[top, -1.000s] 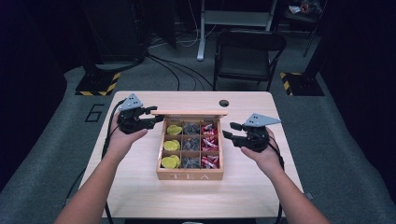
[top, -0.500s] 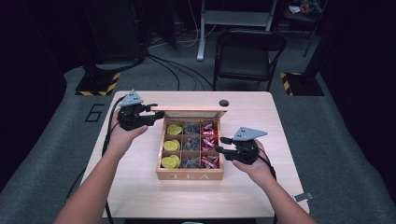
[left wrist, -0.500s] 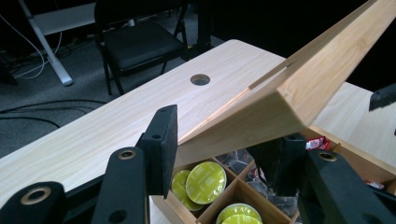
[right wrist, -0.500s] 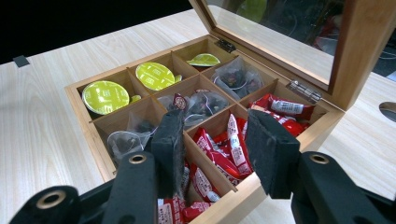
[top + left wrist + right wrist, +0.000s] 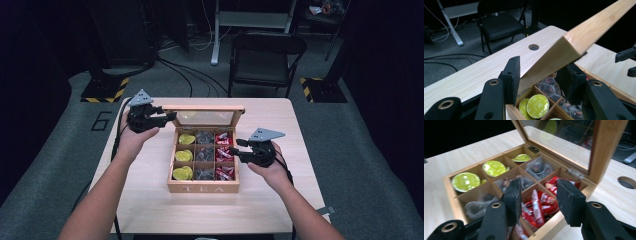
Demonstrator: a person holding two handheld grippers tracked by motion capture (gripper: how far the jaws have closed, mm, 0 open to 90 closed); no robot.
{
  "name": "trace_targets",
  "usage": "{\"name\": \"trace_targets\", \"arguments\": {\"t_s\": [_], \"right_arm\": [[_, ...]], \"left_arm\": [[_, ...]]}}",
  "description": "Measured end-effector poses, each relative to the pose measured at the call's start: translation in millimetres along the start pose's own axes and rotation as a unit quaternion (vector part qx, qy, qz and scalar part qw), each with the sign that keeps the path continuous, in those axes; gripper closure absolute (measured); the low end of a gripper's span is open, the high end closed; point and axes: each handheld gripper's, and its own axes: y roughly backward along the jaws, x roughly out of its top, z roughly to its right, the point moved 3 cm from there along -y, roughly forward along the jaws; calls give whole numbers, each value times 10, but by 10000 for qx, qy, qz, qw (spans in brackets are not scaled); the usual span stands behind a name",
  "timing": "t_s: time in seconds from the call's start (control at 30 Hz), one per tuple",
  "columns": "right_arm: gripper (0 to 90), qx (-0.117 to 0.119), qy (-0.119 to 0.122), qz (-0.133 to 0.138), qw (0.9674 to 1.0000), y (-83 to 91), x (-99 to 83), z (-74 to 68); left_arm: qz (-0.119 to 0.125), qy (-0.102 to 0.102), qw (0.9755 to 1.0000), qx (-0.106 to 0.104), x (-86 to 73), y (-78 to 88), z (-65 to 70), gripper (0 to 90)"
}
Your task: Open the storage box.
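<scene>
A wooden tea box (image 5: 202,187) sits mid-table, its glass-paned lid (image 5: 205,117) raised. My left gripper (image 5: 167,116) is at the lid's left corner. In the left gripper view the lid frame (image 5: 574,45) runs between the jaws of this gripper (image 5: 541,75), which have just been closing on it. My right gripper (image 5: 235,146) hovers at the box's right column. In the right gripper view it (image 5: 539,195) stands open over the red packets (image 5: 544,202), its jaws having just opened a little with nothing pinched. Yellow pods (image 5: 182,156) fill the left column.
Dark wrapped bags (image 5: 203,155) fill the middle column. The table (image 5: 150,200) has a round hole (image 5: 533,47) behind the box. A black folding chair (image 5: 265,55) stands beyond the far edge, with cables on the floor.
The right gripper has come down and inward from beside the box to its right column. The lid stands higher than a second ago, with the left gripper still at its corner.
</scene>
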Motion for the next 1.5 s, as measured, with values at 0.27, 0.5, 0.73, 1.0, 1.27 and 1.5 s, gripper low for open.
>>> {"name": "trace_targets", "arguments": {"t_s": [0.27, 0.5, 0.73, 1.0, 1.27, 1.5], "right_arm": [[618, -241, -64, -75, 9997, -145, 70, 251], [593, -487, -130, -164, 9986, -257, 169, 426], [568, -683, -178, -82, 9975, -338, 282, 581], [544, -780, -163, -149, 9967, -466, 364, 686], [530, -824, -221, -80, 9963, -547, 422, 758], [566, -715, -296, 32, 9970, -594, 450, 802]], "left_arm": [[-5, 54, 10000, 46, 60, -39, -50, 555], [33, 101, 9999, 59, 93, -70, -108, 572], [-6, 136, 9999, 82, 135, -98, -148, 578], [-24, 173, 9998, 86, 169, -120, -176, 581], [71, 263, 9996, 77, 169, -147, -222, 588], [79, 256, 9996, 88, 167, -159, -234, 589]]}}
